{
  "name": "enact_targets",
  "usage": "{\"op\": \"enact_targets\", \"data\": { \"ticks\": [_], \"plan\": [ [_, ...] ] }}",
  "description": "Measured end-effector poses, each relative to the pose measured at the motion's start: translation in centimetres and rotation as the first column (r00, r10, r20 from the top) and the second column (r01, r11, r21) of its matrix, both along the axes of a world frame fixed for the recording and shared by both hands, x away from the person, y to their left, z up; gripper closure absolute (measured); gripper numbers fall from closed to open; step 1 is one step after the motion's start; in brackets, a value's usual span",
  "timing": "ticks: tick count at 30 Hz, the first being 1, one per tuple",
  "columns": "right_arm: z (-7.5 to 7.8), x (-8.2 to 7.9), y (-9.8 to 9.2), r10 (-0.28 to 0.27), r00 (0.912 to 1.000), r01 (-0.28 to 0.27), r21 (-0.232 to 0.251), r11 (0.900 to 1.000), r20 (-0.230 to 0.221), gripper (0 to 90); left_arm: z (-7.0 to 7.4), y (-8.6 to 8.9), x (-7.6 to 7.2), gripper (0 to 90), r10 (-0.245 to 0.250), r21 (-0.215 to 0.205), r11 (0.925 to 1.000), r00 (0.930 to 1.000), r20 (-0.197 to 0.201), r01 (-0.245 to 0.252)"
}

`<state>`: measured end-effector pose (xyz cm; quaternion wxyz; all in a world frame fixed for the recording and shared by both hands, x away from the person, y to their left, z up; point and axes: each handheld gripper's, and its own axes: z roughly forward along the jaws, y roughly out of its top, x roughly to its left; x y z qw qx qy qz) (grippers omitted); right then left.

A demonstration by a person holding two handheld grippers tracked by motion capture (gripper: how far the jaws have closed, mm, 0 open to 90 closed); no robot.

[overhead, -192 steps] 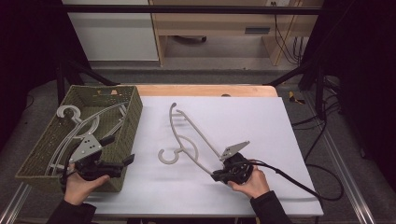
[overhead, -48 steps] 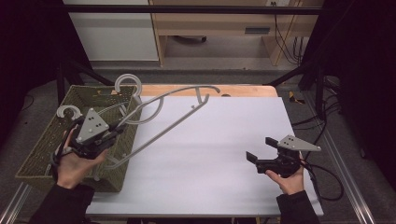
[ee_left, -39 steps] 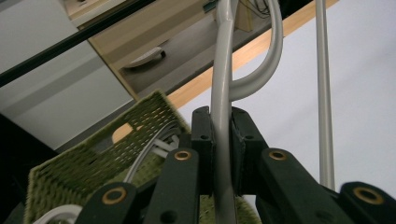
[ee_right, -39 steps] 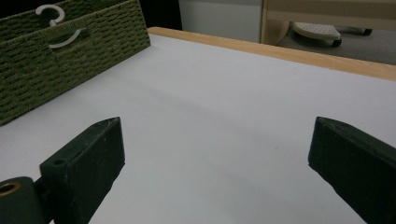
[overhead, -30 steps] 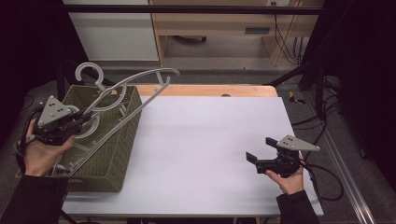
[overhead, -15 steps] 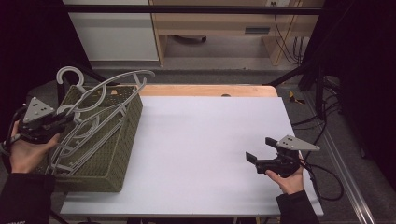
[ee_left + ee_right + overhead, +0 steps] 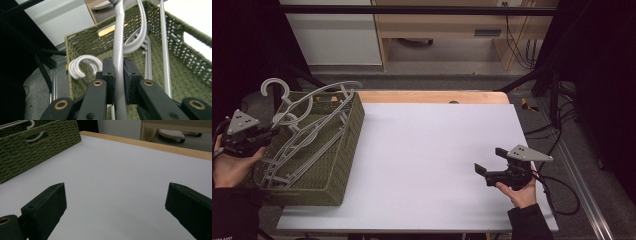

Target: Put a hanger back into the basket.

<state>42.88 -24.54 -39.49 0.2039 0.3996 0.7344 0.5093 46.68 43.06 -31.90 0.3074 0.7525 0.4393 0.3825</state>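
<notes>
A grey plastic hanger [image 7: 319, 95] hangs tilted over the green woven basket [image 7: 343, 165] at the table's left, its hook [image 7: 273, 86] up beyond the basket's far left corner. My left gripper [image 7: 267, 134] is shut on this hanger's arm, at the basket's left rim. In the left gripper view both pads [image 7: 109, 72] press on the grey hanger bar [image 7: 118, 57] above the basket [image 7: 190, 60]. More grey hangers [image 7: 287, 160] lie inside the basket. My right gripper [image 7: 489, 162] stands open above the white table at the right; its jaws frame bare tabletop [image 7: 112, 185].
The white tabletop [image 7: 432, 150] ends in a wooden strip [image 7: 427, 96] at the far edge. A cable [image 7: 562, 190] trails from the right gripper off the table's right side. Dark stands and cables lie beyond the right edge.
My left gripper has carried the hanger left and down, so its lower end now sinks into the basket. The right gripper has stayed still and open.
</notes>
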Motion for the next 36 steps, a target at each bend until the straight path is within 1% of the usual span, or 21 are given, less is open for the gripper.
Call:
{"op": "enact_targets", "data": {
  "ticks": [2, 7, 9, 12, 14, 17, 18, 20, 22, 23, 24, 25, 26, 28, 30, 31, 32, 33, 34, 35, 36],
  "plan": [
    [0.0, 0.0, 0.1, -0.004, 1.0, 0.004, 0.002, 1.0, -0.001, 3.9, -0.2, 0.4, 0.0, 81.4, 0.008, -0.001, 1.0, 1.0, -0.004, -0.008],
    [-0.1, 0.1, 0.1, -0.001, 1.0, 0.001, 0.002, 1.0, -0.003, 4.0, -0.7, 1.3, -0.1, 81.3, 0.016, 0.014, 0.9998, 0.9997, -0.018, -0.016],
    [-0.1, 0.1, 0.1, 0.0, 1.0, 0.0, 0.001, 1.0, -0.004, 4.0, -0.8, 1.6, 0.0, 81.3, 0.02, 0.003, 0.9998, 0.9997, -0.017, -0.02],
    [-0.1, 0.1, 0.2, 0.003, 1.0, -0.003, -0.002, 1.0, -0.006, 4.1, -1.1, 1.8, 0.3, 81.3, 0.02, 0.04, 0.999, 0.999, -0.041, -0.018],
    [-0.1, 0.1, 0.2, 0.009, 0.9999, -0.009, -0.008, 1.0, -0.01, 4.0, -1.3, 1.9, 0.5, 81.3, 0.024, 0.027, 0.9994, 0.9986, -0.048, -0.023],
    [-0.1, 0.1, 0.2, 0.006, 0.9999, -0.006, -0.004, 1.0, -0.01, 4.0, -1.9, 2.0, 0.6, 81.3, 0.024, 0.029, 0.9993, 0.998, -0.059, -0.023],
    [-0.1, 0.1, 0.2, 0.006, 1.0, -0.006, -0.002, 1.0, -0.008, 4.0, -2.2, 2.0, 0.6, 81.4, 0.027, 0.036, 0.999, 0.9975, -0.065, -0.025],
    [-0.1, 0.1, 0.2, 0.006, 0.9999, -0.006, -0.006, 1.0, -0.013, 4.0, -2.7, 2.1, 0.6, 81.4, 0.031, 0.029, 0.9992, 0.9966, -0.077, -0.028],
    [-0.2, 0.1, 0.3, 0.011, 0.9998, -0.011, -0.011, 1.0, -0.016, 4.0, -3.4, 2.2, 0.7, 81.4, 0.038, 0.031, 0.9989, 0.994, -0.102, -0.035],
    [-0.2, 0.1, 0.4, 0.011, 0.9998, -0.011, -0.006, 1.0, -0.017, 4.0, -3.7, 2.1, 0.8, 81.4, 0.035, 0.039, 0.9988, 0.9923, -0.119, -0.03],
    [-0.3, 0.2, 0.4, 0.007, 0.9998, -0.007, -0.008, 1.0, -0.016, 4.0, -4.2, 1.9, 0.9, 81.4, 0.039, 0.06, 0.9977, 0.9897, -0.138, -0.031],
    [-0.3, 0.2, 0.4, 0.008, 0.9998, -0.008, -0.009, 1.0, -0.019, 4.0, -4.6, 1.7, 1.1, 81.4, 0.054, 0.089, 0.9952, 0.9872, -0.15, -0.041],
    [-0.3, 0.2, 0.5, 0.007, 0.9998, -0.007, -0.007, 1.0, -0.021, 3.9, -4.9, 1.6, 1.2, 81.5, 0.056, 0.084, 0.9955, 0.9847, -0.165, -0.042],
    [-0.3, 0.2, 0.5, 0.008, 0.9997, -0.008, -0.007, 1.0, -0.021, 3.9, -5.4, 1.6, 1.4, 81.5, 0.057, 0.052, 0.9975, 0.9817, -0.182, -0.048],
    [-0.3, 0.2, 0.4, 0.008, 0.9998, -0.008, -0.009, 1.0, -0.018, 3.9, -5.8, 1.7, 1.5, 81.5, 0.063, 0.033, 0.9978, 0.9764, -0.207, -0.057],
    [-0.2, 0.1, 0.4, 0.009, 0.9998, -0.009, -0.007, 1.0, -0.018, 3.9, -6.0, 1.6, 1.5, 81.5, 0.069, 0.034, 0.9974, 0.976, -0.207, -0.063],
    [-0.2, 0.1, 0.4, 0.011, 0.9998, -0.011, -0.01, 1.0, -0.015, 3.9, -6.0, 1.4, 1.5, 81.4, 0.063, 0.041, 0.9976, 0.9752, -0.212, -0.055],
    [-0.1, 0.0, 0.3, 0.012, 0.9998, -0.012, -0.01, 1.0, -0.016, 4.0, -6.0, 1.3, 1.6, 81.4, 0.057, 0.043, 0.9979, 0.9725, -0.226, -0.048],
    [-0.1, 0.0, 0.4, 0.008, 0.9999, -0.008, -0.001, 1.0, -0.014, 4.0, -6.1, 1.1, 1.8, 81.1, 0.05, 0.053, 0.9979, 0.9664, -0.252, -0.038],
    [-0.1, 0.0, 0.4, 0.008, 0.9999, -0.008, -0.002, 1.0, -0.012, 4.0, -6.3, 0.8, 2.0, 80.9, 0.045, 0.071, 0.9971, 0.961, -0.273, -0.027],
    [0.0, 0.0, 0.4, 0.009, 0.9999, -0.009, -0.005, 1.0, -0.013, 4.0, -6.5, 0.7, 2.2, 80.3, 0.043, 0.081, 0.9965, 0.9512, -0.305, -0.019]
  ]
}}
